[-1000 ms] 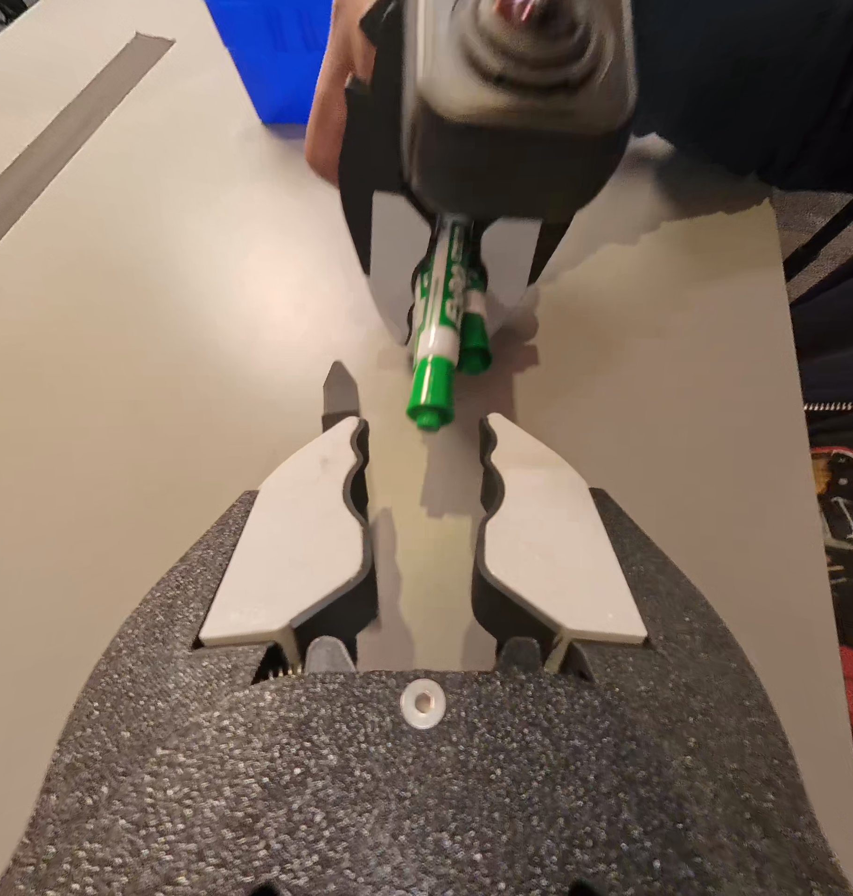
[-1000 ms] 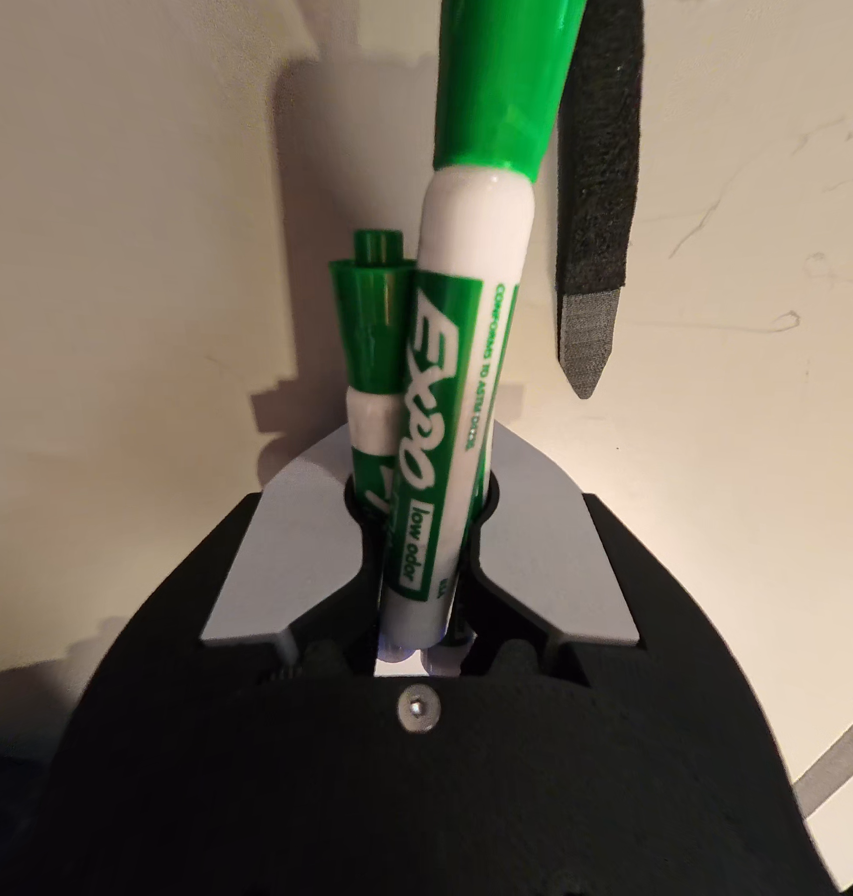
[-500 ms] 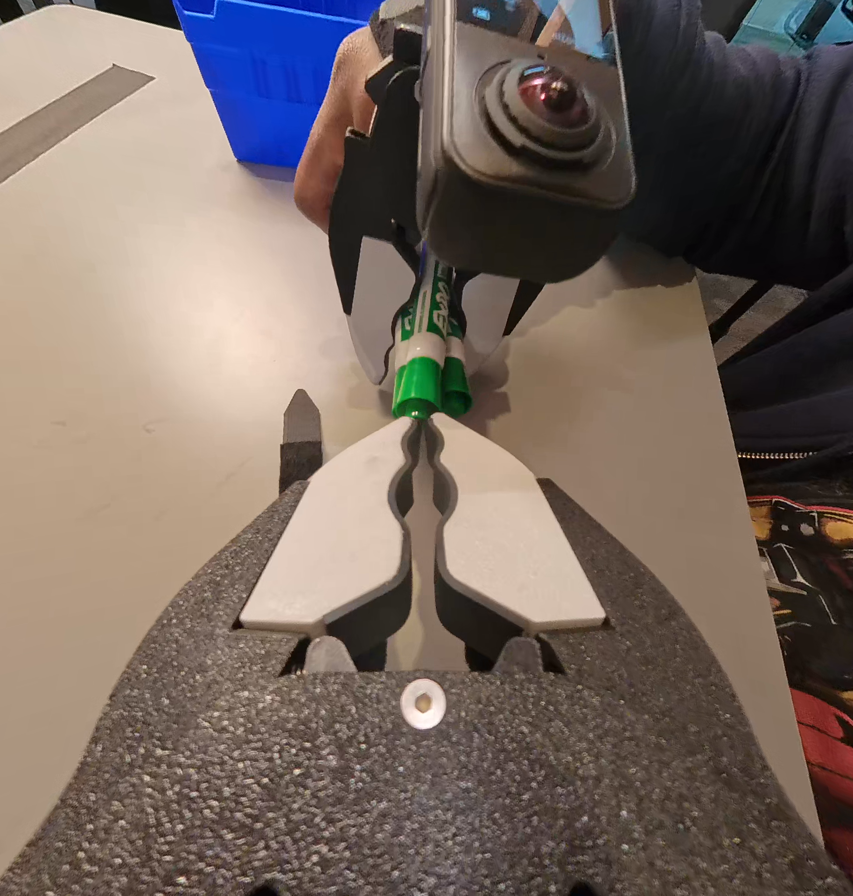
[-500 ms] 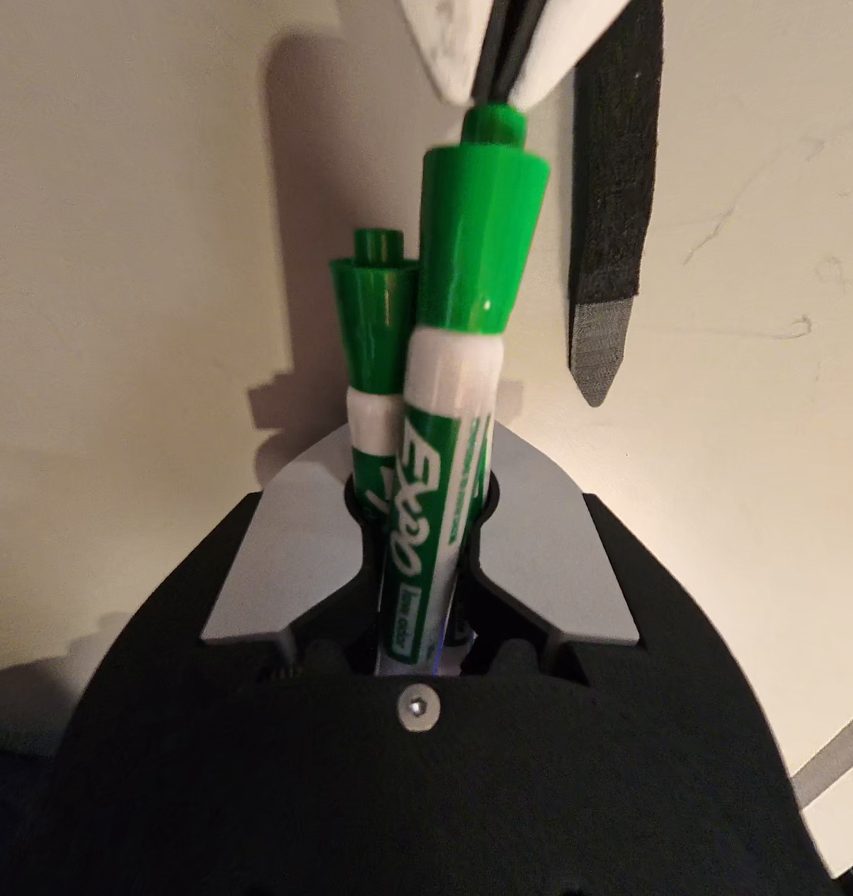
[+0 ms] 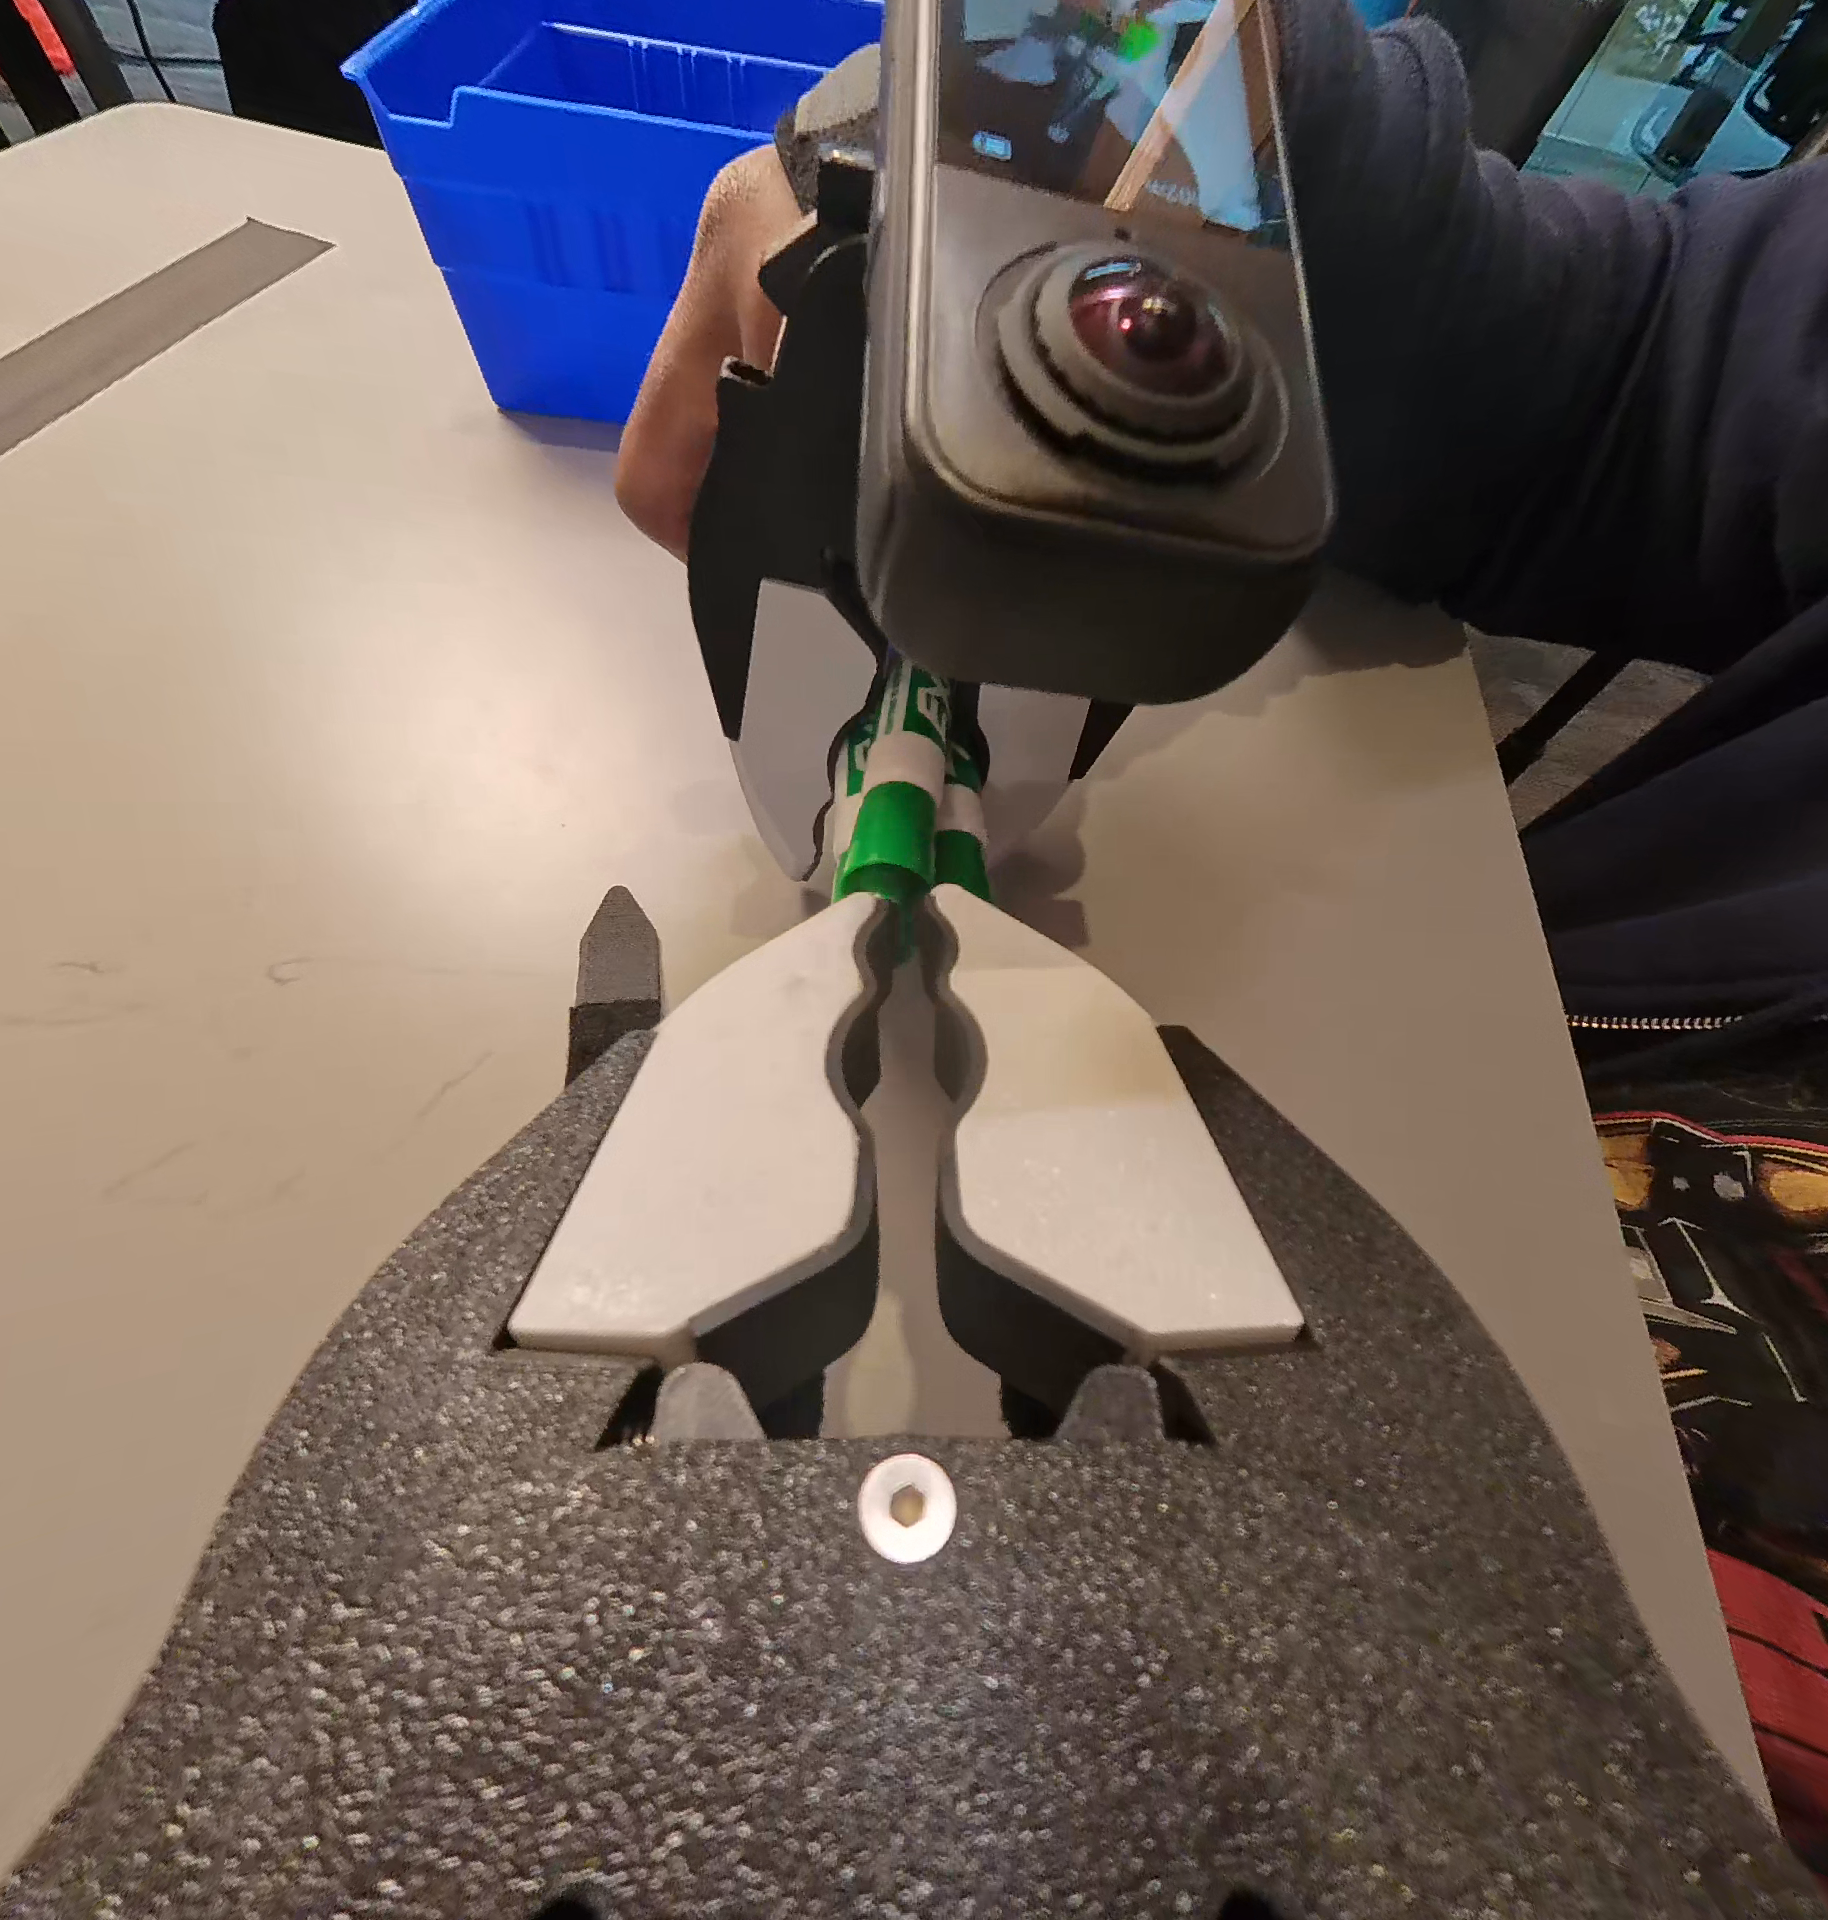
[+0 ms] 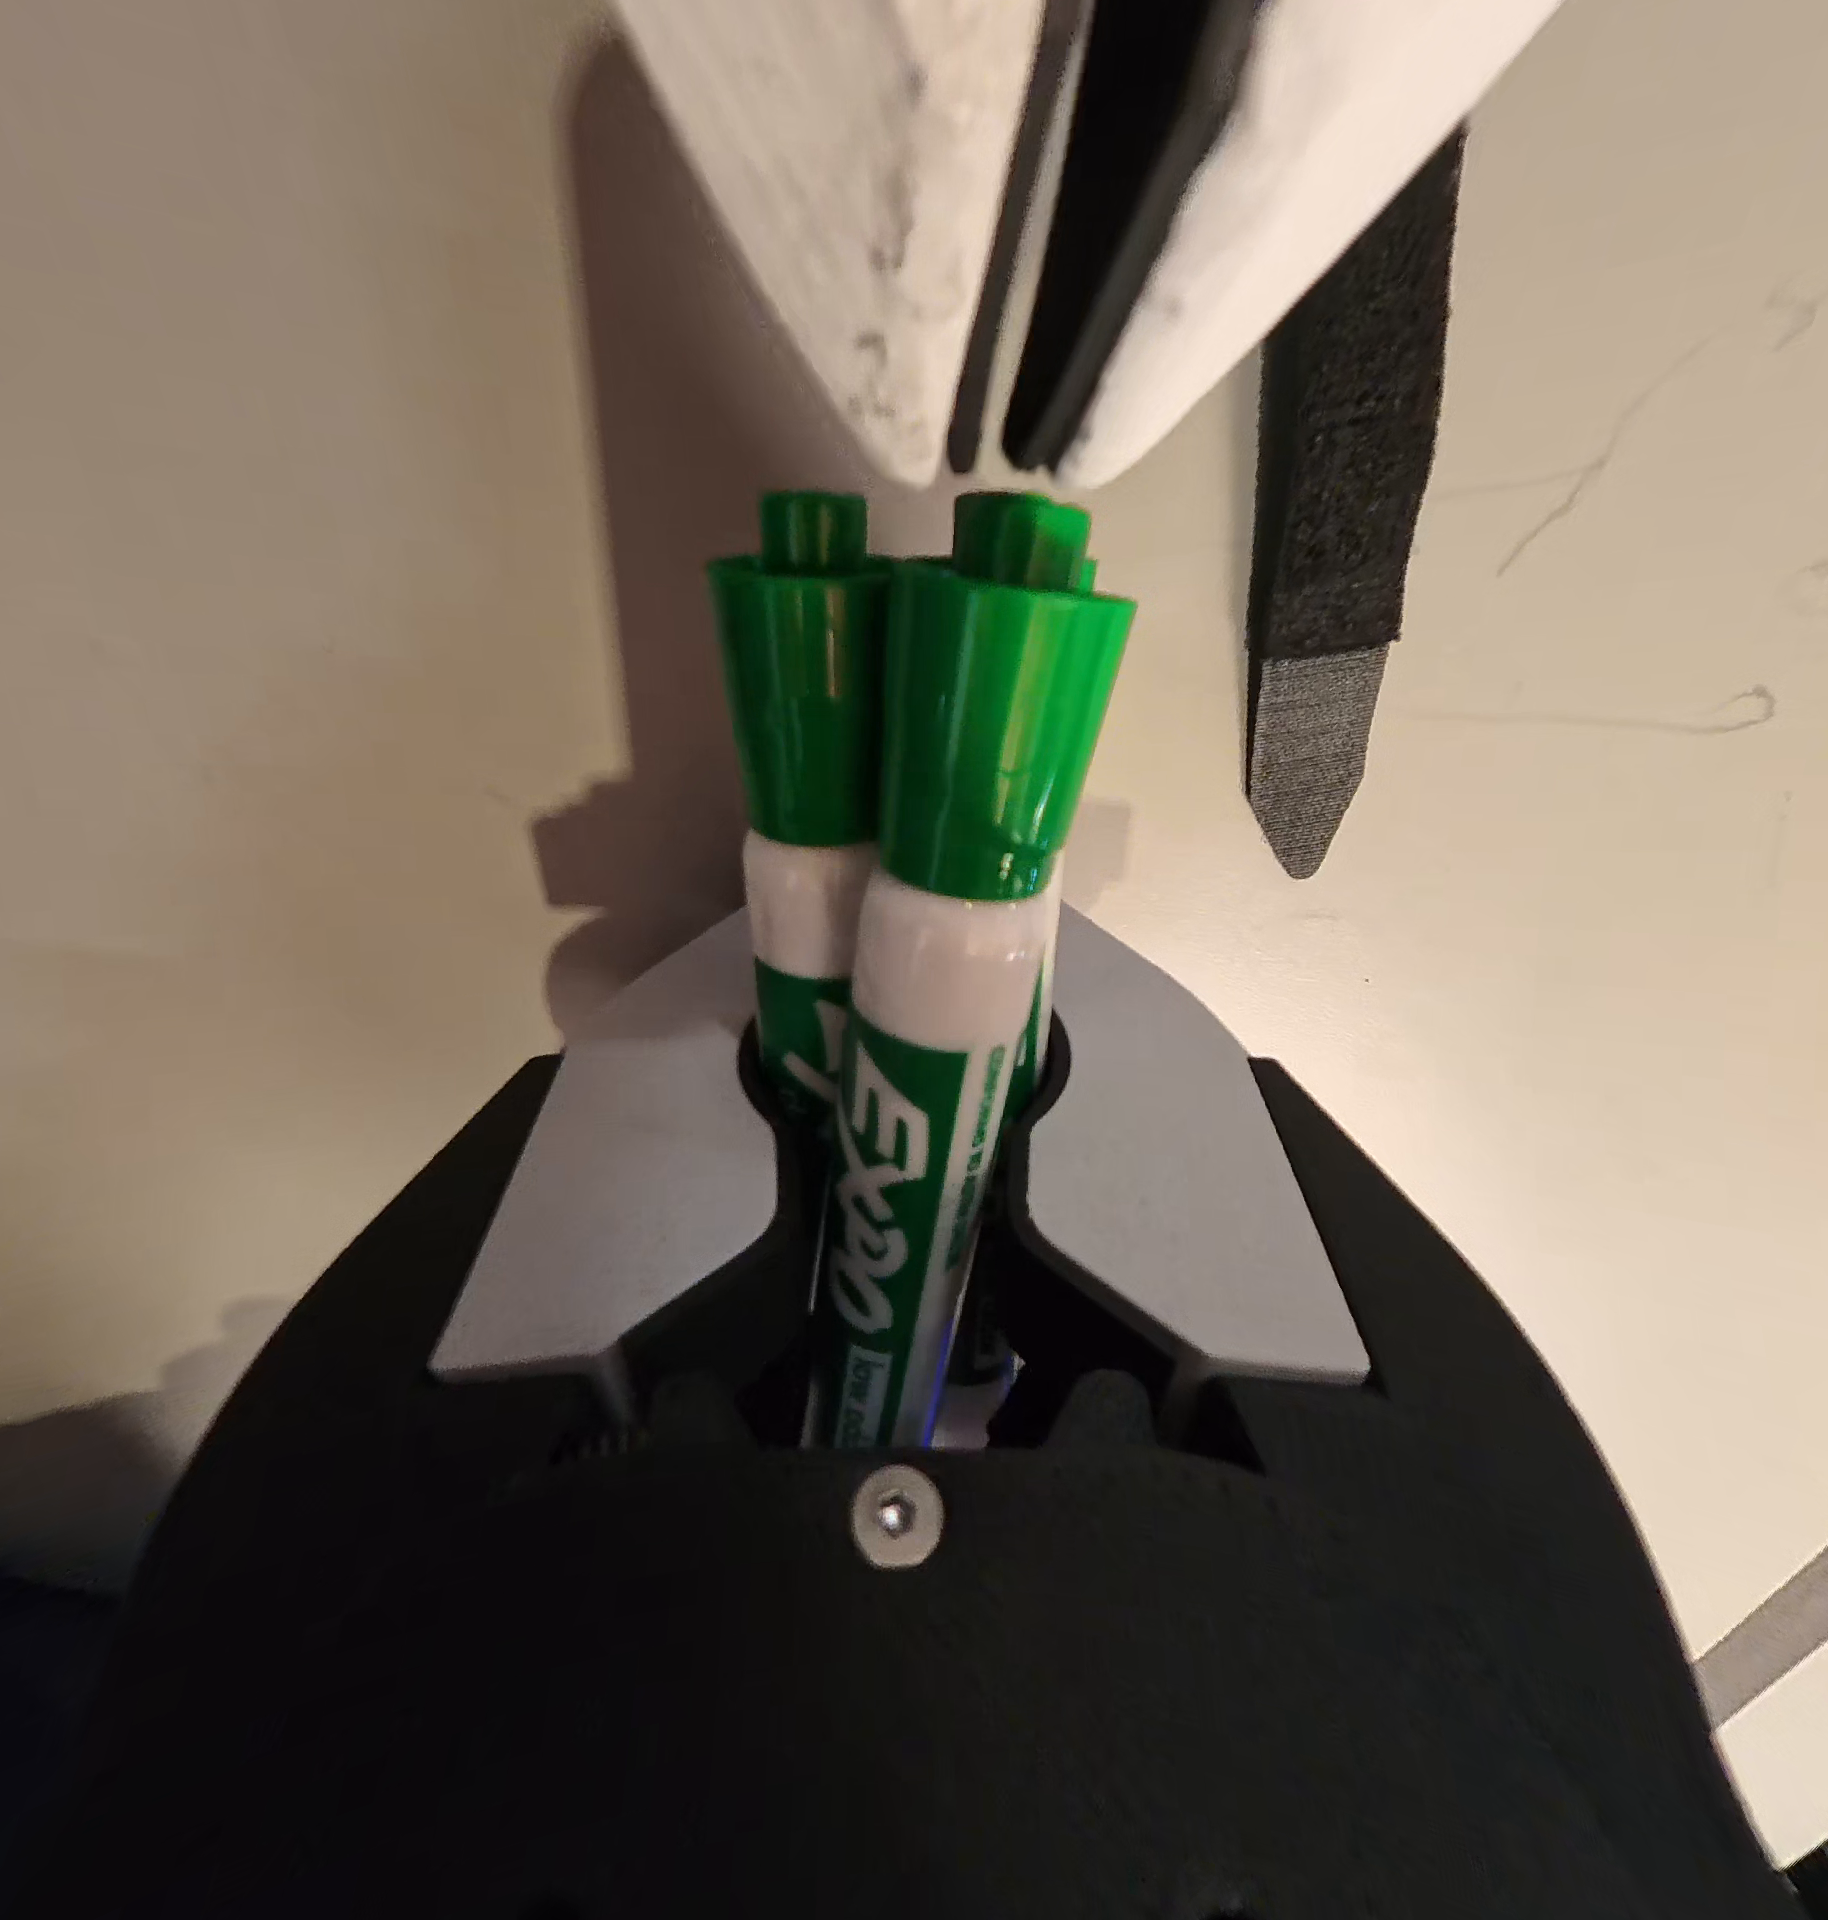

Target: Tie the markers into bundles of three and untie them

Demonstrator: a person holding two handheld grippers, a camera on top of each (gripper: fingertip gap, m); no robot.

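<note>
My right gripper [image 6: 899,987] is shut on a bunch of green-capped white markers [image 6: 993,727], caps pointing forward, low over the tan table [image 6: 266,520]. The left wrist view shows it head-on [image 5: 910,852] with the markers [image 5: 884,842] sticking out of it. My left gripper [image 5: 905,914] is shut. Its white tips press against the cap end of the top marker, and the cap's small nub shows in the slit between them. Its tips also show in the right wrist view [image 6: 993,483]. A black strap [image 5: 614,966] lies flat on the table beside my left gripper and shows in the right wrist view [image 6: 1325,623].
A blue bin [image 5: 577,208] stands at the back of the table. A person's hand [image 5: 692,343] and dark sleeve [image 5: 1564,364] hold the right gripper. The table's right edge [image 5: 1575,1039] runs close by, with a chair and cloth beyond. The left gripper's tips are roughly 10 centimetres from the right gripper's. The black strap [image 5: 614,966] is about 6 centimetres from my right fingertips. Seen from the right wrist view [image 6: 1314,726] as well.
My left gripper went from open to shut and moved up to the markers. The top marker, which stuck far out, has slid back into the right gripper level with the others.
</note>
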